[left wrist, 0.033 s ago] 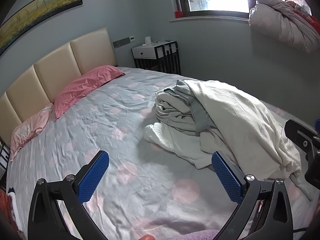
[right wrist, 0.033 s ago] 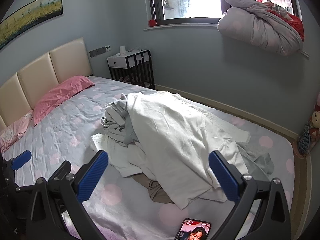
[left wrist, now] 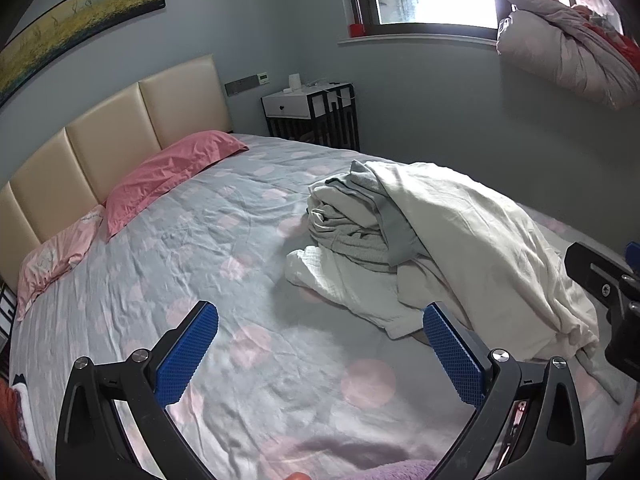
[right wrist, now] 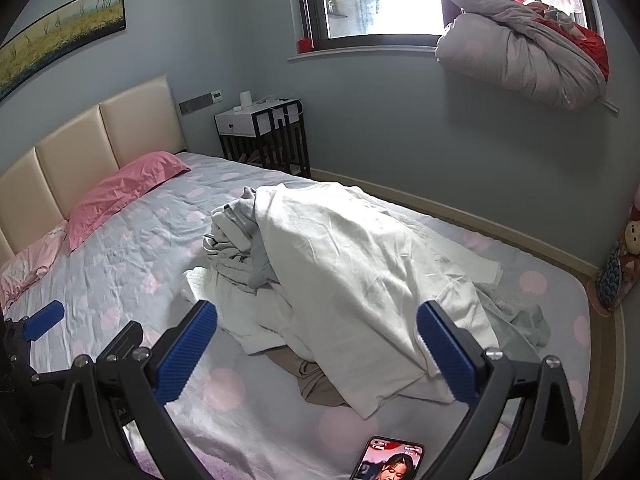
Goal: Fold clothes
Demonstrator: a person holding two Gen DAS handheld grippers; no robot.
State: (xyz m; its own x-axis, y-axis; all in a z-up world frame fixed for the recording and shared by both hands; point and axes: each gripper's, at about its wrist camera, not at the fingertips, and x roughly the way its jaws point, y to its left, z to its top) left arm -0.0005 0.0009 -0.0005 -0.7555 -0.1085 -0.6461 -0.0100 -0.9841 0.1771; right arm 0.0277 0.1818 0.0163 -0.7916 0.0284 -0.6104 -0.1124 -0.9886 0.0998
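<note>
Clothes (left wrist: 440,240) lie heaped on the bed (left wrist: 200,248), unfolded, a large white sheet-like piece draped over grey and white garments. Nothing differs from the earlier frame: both views match it, pile and grippers alike. The left gripper (left wrist: 320,354) is spread wide and holds nothing; the pile sits ahead of its right finger and beyond, with bare bedcover between the fingers. The right gripper (right wrist: 316,350) is equally wide open and empty; the pile's near edge, with a brown garment (right wrist: 316,380) peeking out, lies between its fingers. A phone (right wrist: 386,458) with a lit screen lies on the bed just below them.
</note>
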